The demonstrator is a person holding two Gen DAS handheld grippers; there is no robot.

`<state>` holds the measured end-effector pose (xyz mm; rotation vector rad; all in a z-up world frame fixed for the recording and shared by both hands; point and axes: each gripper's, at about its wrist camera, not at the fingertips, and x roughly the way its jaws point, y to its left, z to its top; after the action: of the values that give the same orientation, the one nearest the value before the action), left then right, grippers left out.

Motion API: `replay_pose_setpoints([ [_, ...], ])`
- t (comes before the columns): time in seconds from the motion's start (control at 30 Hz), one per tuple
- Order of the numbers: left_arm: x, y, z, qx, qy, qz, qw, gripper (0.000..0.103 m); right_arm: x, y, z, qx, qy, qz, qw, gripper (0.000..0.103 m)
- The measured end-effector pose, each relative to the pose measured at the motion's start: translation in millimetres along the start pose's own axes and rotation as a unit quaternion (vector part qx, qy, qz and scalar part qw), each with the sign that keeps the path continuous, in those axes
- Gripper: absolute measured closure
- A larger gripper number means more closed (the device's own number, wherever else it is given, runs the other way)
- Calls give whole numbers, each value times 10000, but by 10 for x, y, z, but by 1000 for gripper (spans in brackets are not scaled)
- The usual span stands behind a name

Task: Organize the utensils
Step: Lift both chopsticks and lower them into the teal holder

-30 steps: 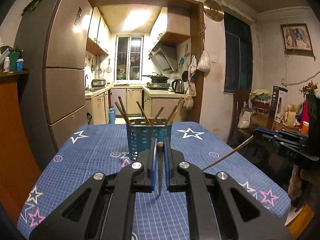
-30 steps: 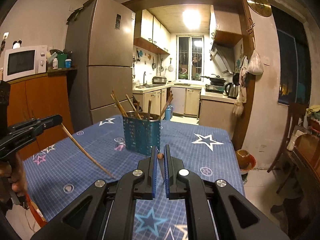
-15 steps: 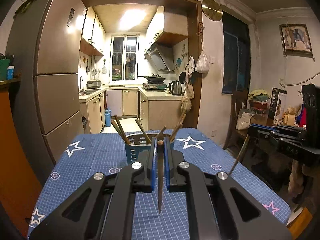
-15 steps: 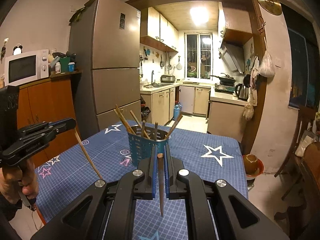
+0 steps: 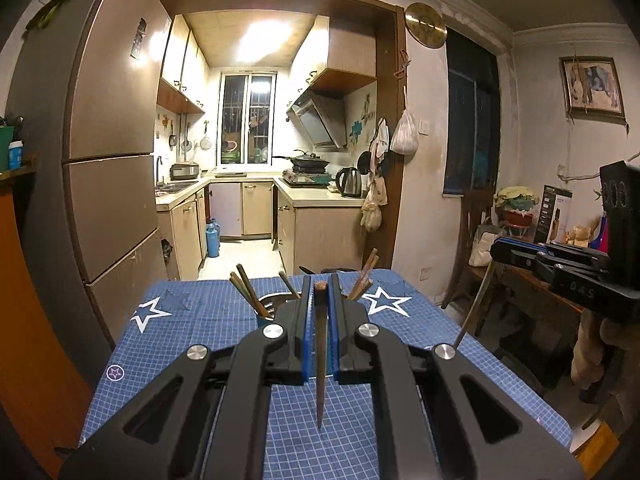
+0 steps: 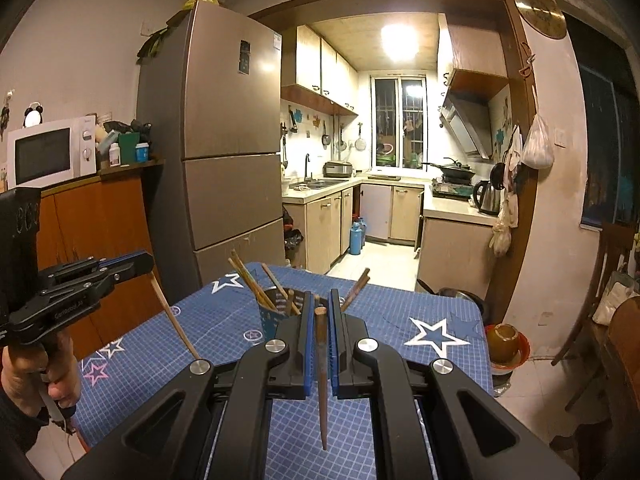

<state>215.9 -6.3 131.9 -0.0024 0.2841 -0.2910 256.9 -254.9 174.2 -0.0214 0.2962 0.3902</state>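
A blue mesh utensil holder [image 6: 269,322] with several wooden chopsticks stands on the blue star tablecloth [image 5: 200,316]. It is mostly hidden behind each gripper's jaws; its rim shows in the left wrist view [image 5: 269,305]. My left gripper [image 5: 320,286] is shut on a brown chopstick [image 5: 320,360] that hangs tip down, above and in front of the holder. My right gripper [image 6: 319,300] is shut on another chopstick [image 6: 321,380], also tip down. Each gripper shows in the other's view: the left gripper [image 6: 138,264] and the right gripper [image 5: 496,250].
A tall fridge [image 6: 224,152] stands left of the table and an orange cabinet with a microwave [image 6: 48,152] further left. A dark wooden chair [image 5: 472,240] and a cluttered side table stand to the right. A bowl [image 6: 505,338] sits on the floor. The kitchen lies beyond.
Both grippers have risen and tilted, so each chopstick now hangs near vertical and the holder sits lower and more hidden in view. Both stay shut on their chopsticks.
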Motion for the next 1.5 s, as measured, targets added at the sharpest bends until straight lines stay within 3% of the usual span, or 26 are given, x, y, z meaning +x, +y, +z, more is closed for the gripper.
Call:
replay_pose_setpoints([
  [1.1, 357, 355, 1457, 1, -629, 294, 9976, 98, 361, -185, 1767, -19, -770, -175, 9969, 95],
  [1.3, 528, 402, 1657, 17, -744, 325, 9967, 98, 598, -198, 1921, 17, -797, -117, 9967, 95],
  [1.5, 799, 491, 1621, -47, -648, 280, 9975, 98, 911, -229, 1866, 99, -668, -54, 9977, 95],
])
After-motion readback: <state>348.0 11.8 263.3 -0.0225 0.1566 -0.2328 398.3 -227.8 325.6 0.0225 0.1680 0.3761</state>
